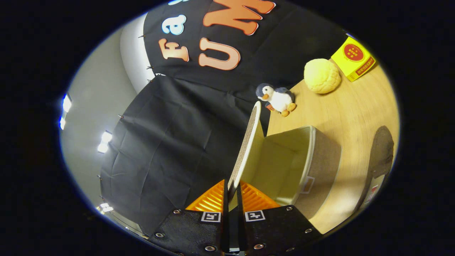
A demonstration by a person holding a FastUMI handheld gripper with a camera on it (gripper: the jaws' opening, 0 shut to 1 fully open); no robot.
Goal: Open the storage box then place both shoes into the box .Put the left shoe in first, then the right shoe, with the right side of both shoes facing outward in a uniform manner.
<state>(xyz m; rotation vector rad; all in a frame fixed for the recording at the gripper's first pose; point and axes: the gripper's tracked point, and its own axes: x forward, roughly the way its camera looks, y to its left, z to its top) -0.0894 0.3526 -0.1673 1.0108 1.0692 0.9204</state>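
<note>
My claw (231, 190) is clamped on the raised lid (247, 142) of the storage box (302, 160), a beige fabric box standing open on the table (341, 110), empty inside, one dark shoe (381, 153) just beside it.

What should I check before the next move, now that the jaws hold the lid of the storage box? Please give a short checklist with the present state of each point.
1. Grip on the lid: ok. The gripper is shut on its edge, one jaw on each side.
2. Lid lifted: ok. It stands raised above the storage box.
3. Box inside free: ok for the part that shows; no shoe in it.
4. A shoe within sight: ok. One dark shoe lies on the table beside the box.
5. Second shoe: cannot tell.
6. Penguin toy apart from the lid: ok. It sits beyond it.
</note>
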